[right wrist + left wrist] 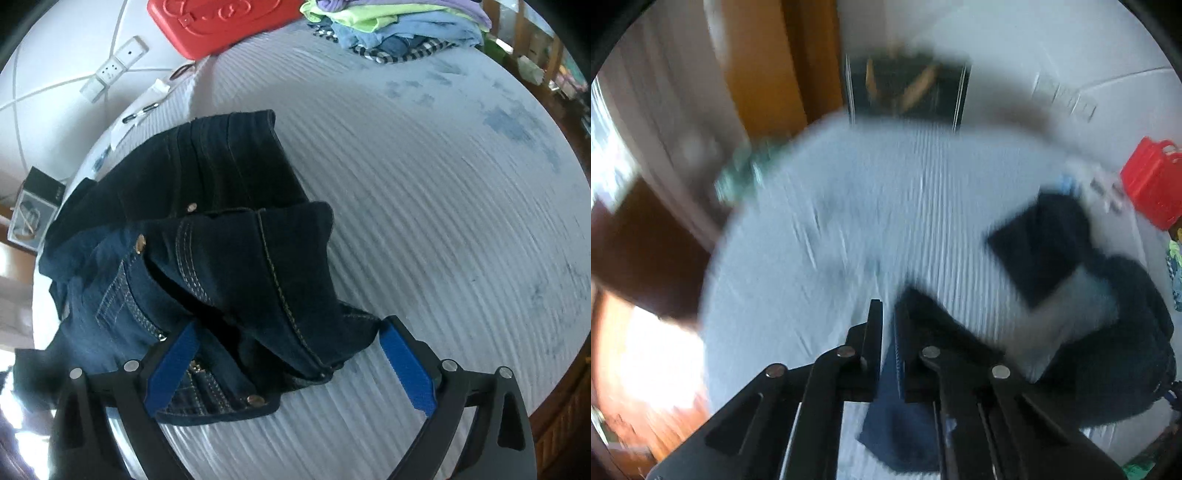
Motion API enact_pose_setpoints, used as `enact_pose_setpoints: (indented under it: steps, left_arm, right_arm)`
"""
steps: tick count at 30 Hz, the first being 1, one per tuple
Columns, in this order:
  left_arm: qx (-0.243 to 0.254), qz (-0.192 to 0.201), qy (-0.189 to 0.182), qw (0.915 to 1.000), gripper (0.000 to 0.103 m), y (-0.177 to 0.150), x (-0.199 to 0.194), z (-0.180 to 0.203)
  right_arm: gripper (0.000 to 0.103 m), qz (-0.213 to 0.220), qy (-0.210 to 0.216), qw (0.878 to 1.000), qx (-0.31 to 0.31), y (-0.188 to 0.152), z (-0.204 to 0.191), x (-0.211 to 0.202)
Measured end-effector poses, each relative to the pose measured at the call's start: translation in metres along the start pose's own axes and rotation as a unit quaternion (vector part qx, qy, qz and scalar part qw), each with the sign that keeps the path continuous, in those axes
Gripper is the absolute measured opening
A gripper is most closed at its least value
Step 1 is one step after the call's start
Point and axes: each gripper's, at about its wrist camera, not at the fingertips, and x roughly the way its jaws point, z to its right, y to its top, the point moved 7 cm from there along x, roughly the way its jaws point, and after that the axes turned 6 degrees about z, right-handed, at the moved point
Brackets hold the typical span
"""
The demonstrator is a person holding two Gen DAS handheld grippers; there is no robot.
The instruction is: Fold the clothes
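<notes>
One ribbed pale bedsheet (424,221), red case (221,26) beside folded clothes (399,29).

Blk claw (288,360), blue pads (406,373)

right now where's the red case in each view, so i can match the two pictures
Left wrist view: the red case sits at the far right edge, beyond the dark jeans.
Right wrist view: the red case lies at the top, left of centre, above the jeans and left of the stack of folded clothes.
Shared landmark: the pale ribbed bed cover under the jeans.
</notes>
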Motion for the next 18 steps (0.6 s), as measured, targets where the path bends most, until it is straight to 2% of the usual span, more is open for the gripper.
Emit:
enact_pose_setpoints:
  steps: [3,5,6,7,8,9,10,13,18]
  left_arm:
    - [0.012,0.016,-0.020,0.9996,0.006,0.034,-0.012,0.008]
    - [0.010,-0.002,-0.039,0.9992,0.009,0.036,0.000,0.012]
    - [0.008,-0.013,-0.047,0.9988,0.019,0.031,0.006,0.013]
    - [0.006,-0.023,-0.051,0.9984,0.041,0.022,0.012,0.013]
    - [0.004,-0.033,-0.056,0.9979,0.055,0.012,0.018,0.013]
    - [0.003,-0.042,-0.056,0.9976,0.080,-0.001,0.024,0.012]
    - [0.003,-0.049,-0.052,0.9974,0.089,-0.017,0.029,0.008]
    - [0.006,-0.071,-0.039,0.9967,0.089,-0.067,0.043,-0.006]
    - [0.025,-0.095,-0.013,0.9951,0.089,-0.132,0.051,-0.036]
  right_arm:
    - [0.098,0.005,0.005,1.000,0.003,0.003,0.000,0.000]
    - [0.098,0.008,0.008,1.000,0.006,0.003,0.000,-0.002]
    - [0.098,0.010,0.011,1.000,0.009,0.003,0.001,-0.004]
    - [0.098,0.012,0.014,1.000,0.013,0.002,0.002,-0.006]
    - [0.098,0.014,0.017,1.000,0.016,0.001,0.002,-0.008]
    - [0.098,0.016,0.021,0.999,0.020,0.000,0.003,-0.011]
    - [0.098,0.019,0.026,0.999,0.025,-0.001,0.004,-0.014]
    - [0.098,0.032,0.027,0.999,0.017,-0.002,0.001,-0.029]
    - [0.098,0.048,0.007,0.998,-0.033,0.003,-0.016,-0.053]
